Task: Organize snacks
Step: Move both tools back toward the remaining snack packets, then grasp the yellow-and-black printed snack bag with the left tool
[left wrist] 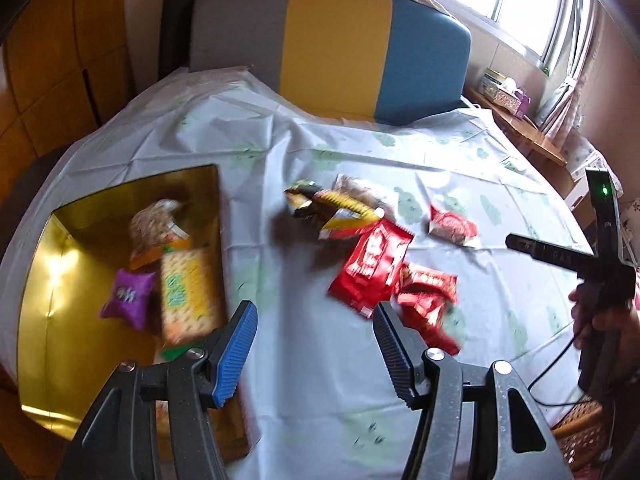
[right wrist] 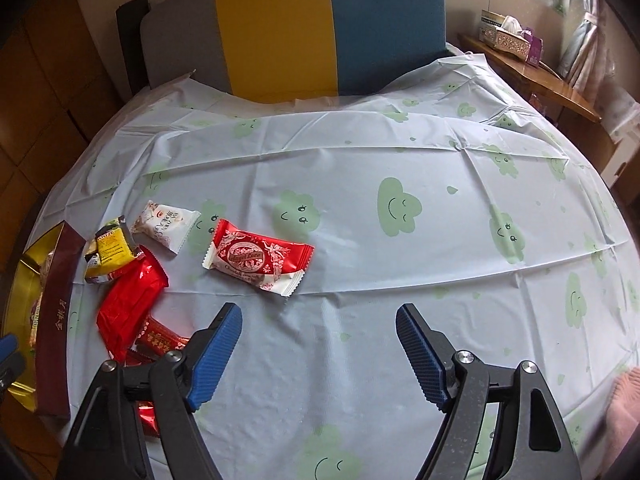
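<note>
Where snacks [right wrist: 132, 280] end, tablecloth [right wrist: 400, 264] lies bare.

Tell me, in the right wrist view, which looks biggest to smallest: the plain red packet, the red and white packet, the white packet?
1. Plain red packet, though it lies nearer the camera.
2. Red and white packet, nearly as big, so unsure.
3. White packet, clearly smallest.

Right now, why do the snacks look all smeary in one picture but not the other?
Left wrist view: motion blur smears the red foil snack packets and the purple packet, and glare flares on the shiny gold box. Right wrist view: sharp, the red-and-white wrapped cake has readable lettering; the fisheye lens curves the cloud-print tablecloth.
</note>
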A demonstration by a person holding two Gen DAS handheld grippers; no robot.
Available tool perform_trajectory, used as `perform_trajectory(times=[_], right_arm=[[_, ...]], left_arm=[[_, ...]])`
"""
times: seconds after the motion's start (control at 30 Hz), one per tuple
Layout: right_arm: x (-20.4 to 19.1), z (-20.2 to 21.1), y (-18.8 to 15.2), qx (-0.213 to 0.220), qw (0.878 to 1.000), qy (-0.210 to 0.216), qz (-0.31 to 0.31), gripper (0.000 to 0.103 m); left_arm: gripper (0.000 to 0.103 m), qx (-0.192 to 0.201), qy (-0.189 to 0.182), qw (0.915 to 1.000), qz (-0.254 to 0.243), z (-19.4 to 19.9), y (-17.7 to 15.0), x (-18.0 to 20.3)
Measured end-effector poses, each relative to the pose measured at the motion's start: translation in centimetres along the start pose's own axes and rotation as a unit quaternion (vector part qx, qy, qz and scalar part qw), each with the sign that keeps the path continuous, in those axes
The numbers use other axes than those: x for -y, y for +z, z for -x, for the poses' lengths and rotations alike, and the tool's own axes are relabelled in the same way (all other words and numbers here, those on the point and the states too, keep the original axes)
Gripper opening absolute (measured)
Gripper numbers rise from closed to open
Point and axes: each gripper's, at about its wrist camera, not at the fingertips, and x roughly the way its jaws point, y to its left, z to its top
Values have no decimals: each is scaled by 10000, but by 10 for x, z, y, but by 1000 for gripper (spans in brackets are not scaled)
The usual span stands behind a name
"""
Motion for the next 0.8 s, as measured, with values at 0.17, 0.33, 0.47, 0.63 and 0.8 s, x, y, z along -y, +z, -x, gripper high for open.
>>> perform_trajectory(times=[0.17, 0.33, 0.47, 0.63, 0.8], right_arm=[[-2, 0, 0, -69, 9999, 102, -20, 82], [-7, 3, 1, -34, 9997, 224, 47, 82], [-8, 7, 2, 9, 9995, 327, 32, 84], [-9, 10, 4, 47, 9989, 465, -6, 85], [-6, 12, 5, 54, 9983, 576, -86, 85]], left_arm=[[61, -123, -157, 9998, 94, -19, 21, 9], [61, -328, -321, 9980, 426, -50, 48, 10], [69, -579, -438, 9935, 876, -82, 69, 2], [81, -768, -389, 9874, 1325, -117, 90, -5], [84, -897, -79, 9881, 1243, -146, 101, 2]])
